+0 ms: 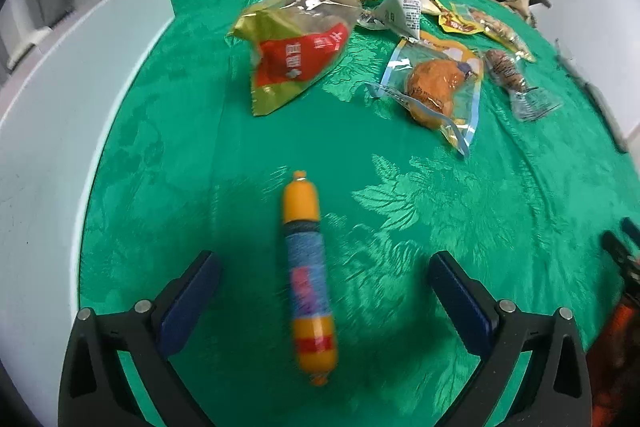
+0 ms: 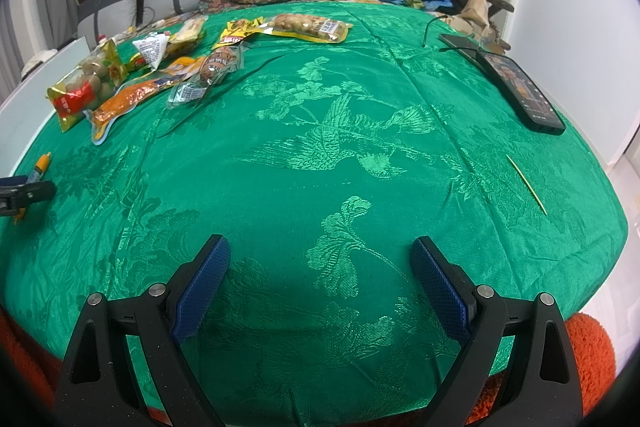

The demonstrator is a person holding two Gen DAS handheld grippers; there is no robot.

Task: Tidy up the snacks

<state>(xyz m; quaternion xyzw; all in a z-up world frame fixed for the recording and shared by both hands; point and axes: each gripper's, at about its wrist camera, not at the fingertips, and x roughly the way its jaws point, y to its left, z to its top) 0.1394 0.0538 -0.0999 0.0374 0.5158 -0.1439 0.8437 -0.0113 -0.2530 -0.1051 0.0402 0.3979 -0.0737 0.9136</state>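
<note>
Both pairs of fingers stand apart, empty. One sausage stick [image 1: 309, 279] lies lengthwise between the left gripper [image 1: 324, 291] fingers; lower squarely, then close across its middle.

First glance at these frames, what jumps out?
The bright green patterned cloth fills both views. An orange and blue sausage stick lies between the open left tongs, apart from both pads. Snack packets cluster at the far left, a phone lies far right, and the right tongs are open and empty.
</note>
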